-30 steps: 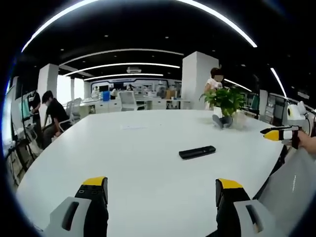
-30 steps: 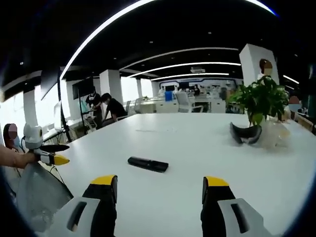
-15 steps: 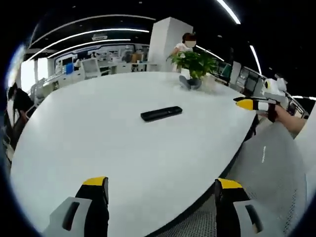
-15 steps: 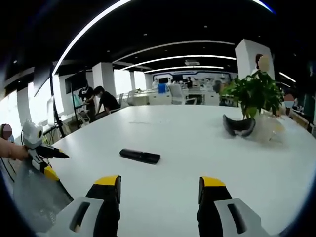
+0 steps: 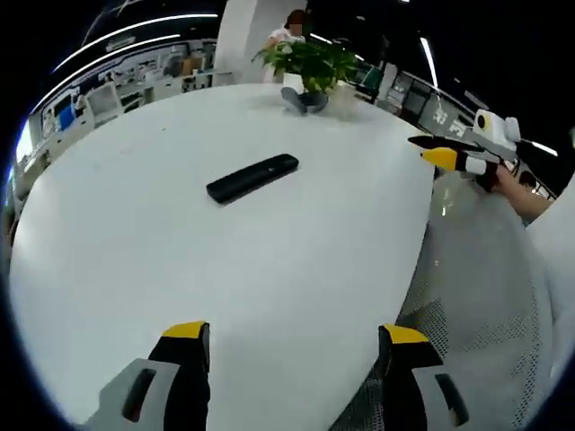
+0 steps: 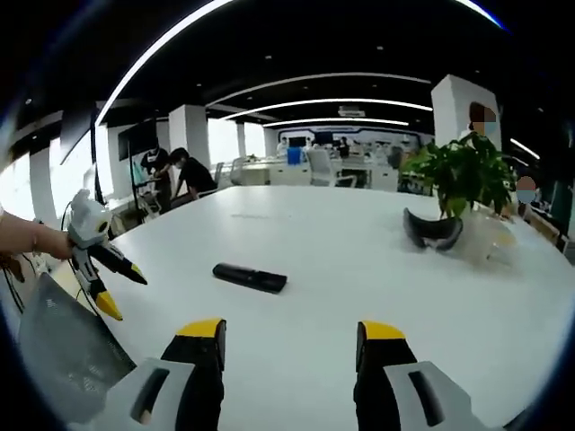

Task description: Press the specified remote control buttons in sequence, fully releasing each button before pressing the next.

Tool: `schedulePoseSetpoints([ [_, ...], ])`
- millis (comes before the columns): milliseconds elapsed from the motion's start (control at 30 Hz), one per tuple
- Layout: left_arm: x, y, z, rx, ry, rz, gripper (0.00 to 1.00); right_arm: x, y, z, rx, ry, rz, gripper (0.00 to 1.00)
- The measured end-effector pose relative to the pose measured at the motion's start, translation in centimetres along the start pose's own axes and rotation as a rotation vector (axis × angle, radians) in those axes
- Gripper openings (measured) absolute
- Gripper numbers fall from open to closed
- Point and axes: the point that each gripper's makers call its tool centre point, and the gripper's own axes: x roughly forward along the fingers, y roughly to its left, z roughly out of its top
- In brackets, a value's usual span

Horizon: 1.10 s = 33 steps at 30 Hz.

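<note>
While your left gripper hangs over the near edge of the white bench, its yellow-tipped fingers stand wide apart with nothing between them. Your right gripper holds its fingers just as far apart above the same surface. Ahead of both lies the black remote control, flat and alone on the bench, well apart from either gripper. Any writing on its buttons is too small to read. Beyond it a potted plant stands near a dark curved object on the far side. Each gripper also appears at the edge of the other's view, held in your hand. People stand among desks behind.
</note>
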Motion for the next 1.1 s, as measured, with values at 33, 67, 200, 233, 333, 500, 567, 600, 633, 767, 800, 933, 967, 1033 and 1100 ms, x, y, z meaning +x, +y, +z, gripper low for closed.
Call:
schedulePoseSetpoints([
  [33,0.1,0.1,0.2,0.007,0.002,-0.001,0.80,0.0,-0.1,0.0,-0.001,0.000,-0.002,0.56],
  [67,0.5,0.3,0.7,0.026,0.011,-0.007,0.80,0.0,-0.1,0.0,-0.001,0.001,-0.005,0.56],
  [200,1.7,1.0,2.0,0.060,0.033,-0.029,0.78,-0.2,-0.4,-0.1,0.000,0.000,-0.022,0.54],
  [233,2.1,1.2,2.5,0.065,0.034,-0.038,0.78,-0.2,-0.5,-0.1,0.000,0.000,-0.028,0.54],
  [333,2.8,1.7,3.3,0.070,0.041,-0.060,0.78,-0.3,-0.6,-0.2,0.003,0.004,-0.031,0.53],
  [500,3.7,2.8,4.9,0.074,0.049,-0.076,0.78,-0.1,-0.5,-0.4,-0.009,0.017,-0.025,0.52],
  [567,3.9,3.3,5.3,0.080,0.056,-0.075,0.78,-0.1,-0.4,-0.4,-0.011,0.020,-0.022,0.51],
  [600,4.0,3.5,5.5,0.084,0.058,-0.074,0.78,-0.1,-0.4,-0.4,-0.012,0.022,-0.022,0.51],
  [633,4.2,3.8,5.8,0.092,0.064,-0.079,0.78,-0.1,-0.5,-0.4,-0.011,0.022,-0.021,0.51],
  [767,4.9,4.8,7.1,0.067,0.073,-0.105,0.77,0.0,-0.5,-0.4,-0.008,0.026,-0.018,0.50],
  [800,5.1,5.1,7.6,0.070,0.077,-0.106,0.77,0.1,-0.4,-0.5,-0.008,0.028,-0.015,0.49],
  [933,5.7,6.3,7.9,0.170,0.159,-0.078,0.76,0.1,-0.4,-0.5,-0.010,0.034,-0.011,0.48],
  [967,5.8,6.4,8.0,0.192,0.175,-0.076,0.76,0.1,-0.4,-0.6,-0.010,0.035,-0.011,0.48],
  [1033,6.1,6.5,8.3,0.225,0.194,-0.081,0.76,0.1,-0.5,-0.6,-0.010,0.037,-0.012,0.47],
  [1100,6.5,6.7,8.8,0.258,0.211,-0.080,0.76,0.2,-0.5,-0.6,-0.007,0.035,-0.012,0.47],
])
